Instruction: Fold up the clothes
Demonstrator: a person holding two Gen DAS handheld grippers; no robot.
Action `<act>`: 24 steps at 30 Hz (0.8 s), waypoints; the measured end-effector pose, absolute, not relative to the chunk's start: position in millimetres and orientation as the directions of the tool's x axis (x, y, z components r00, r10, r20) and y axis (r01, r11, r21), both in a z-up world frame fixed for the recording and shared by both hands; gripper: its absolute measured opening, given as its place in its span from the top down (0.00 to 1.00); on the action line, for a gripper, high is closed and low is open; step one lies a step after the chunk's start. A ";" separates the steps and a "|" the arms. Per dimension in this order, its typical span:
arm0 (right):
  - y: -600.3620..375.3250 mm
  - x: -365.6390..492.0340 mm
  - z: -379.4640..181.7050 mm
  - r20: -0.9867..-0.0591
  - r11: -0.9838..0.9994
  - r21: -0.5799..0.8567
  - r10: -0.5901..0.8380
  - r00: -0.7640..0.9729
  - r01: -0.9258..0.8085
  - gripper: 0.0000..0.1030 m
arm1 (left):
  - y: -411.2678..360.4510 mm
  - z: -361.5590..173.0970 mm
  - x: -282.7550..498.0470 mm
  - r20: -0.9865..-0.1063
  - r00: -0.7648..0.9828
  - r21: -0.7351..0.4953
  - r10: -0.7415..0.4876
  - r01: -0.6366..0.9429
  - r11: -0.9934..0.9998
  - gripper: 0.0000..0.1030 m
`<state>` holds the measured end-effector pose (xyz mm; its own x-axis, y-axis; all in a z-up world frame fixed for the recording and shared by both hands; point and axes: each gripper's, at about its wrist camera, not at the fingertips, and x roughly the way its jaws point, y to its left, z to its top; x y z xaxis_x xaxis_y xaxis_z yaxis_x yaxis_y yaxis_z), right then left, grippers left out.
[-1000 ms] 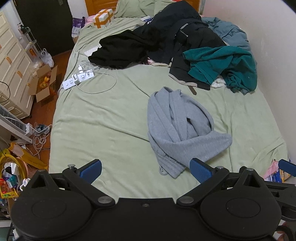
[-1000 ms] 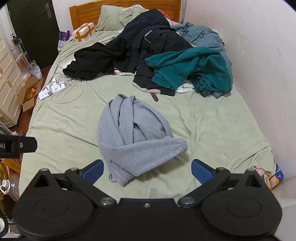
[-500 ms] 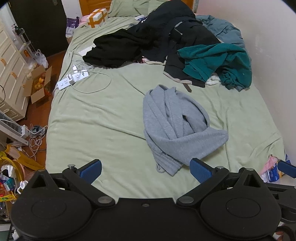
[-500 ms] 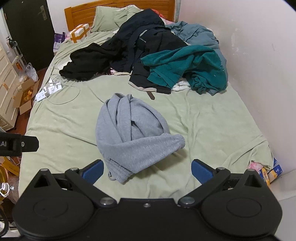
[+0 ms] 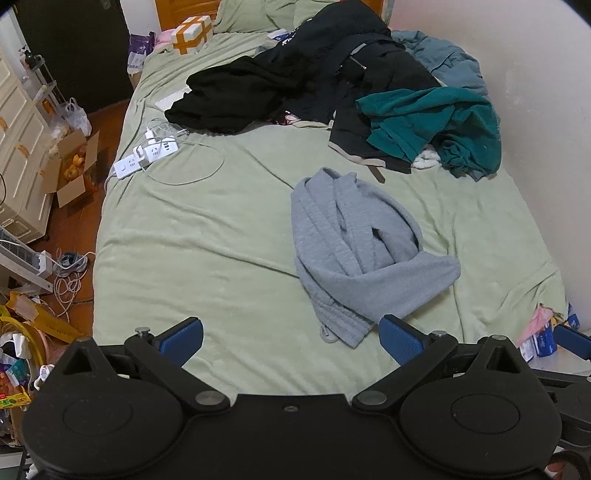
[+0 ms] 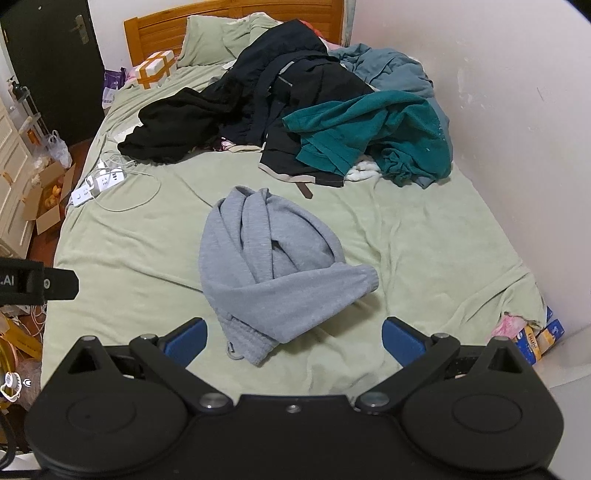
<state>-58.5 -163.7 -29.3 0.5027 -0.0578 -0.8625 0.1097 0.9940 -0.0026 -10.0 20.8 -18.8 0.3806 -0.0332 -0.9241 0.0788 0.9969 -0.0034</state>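
Note:
A grey sweatshirt lies crumpled in the middle of the green bed. Farther back sits a pile of black garments, a teal garment and a blue-grey one. My left gripper hovers open above the bed's near edge, short of the sweatshirt's hem. My right gripper is also open, with the hem between and just beyond its blue pads. Neither holds anything.
White power strips with cables lie on the bed's left side. A gift box sits near the pillows. A wall borders the right. Boxes and clutter cover the floor at left; packets lie at the bed's right corner.
Both grippers have drawn back and risen a little from the bed, so the sweatshirt looks slightly farther away. The clothes have not moved, and both grippers stayed open.

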 end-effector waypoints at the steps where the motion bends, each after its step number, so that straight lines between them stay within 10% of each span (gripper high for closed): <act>1: -161.5 -58.6 -29.0 -0.863 0.994 0.001 -0.056 0.502 0.114 0.01 | 22.7 -17.7 -9.8 -0.925 0.379 -0.005 -0.035 0.080 0.997 0.00; 24: -127.4 -69.6 -32.2 -0.848 0.988 -0.039 -0.111 0.517 0.148 0.01 | 77.5 -26.9 -1.2 -0.935 0.346 -0.050 -0.081 0.098 0.994 0.00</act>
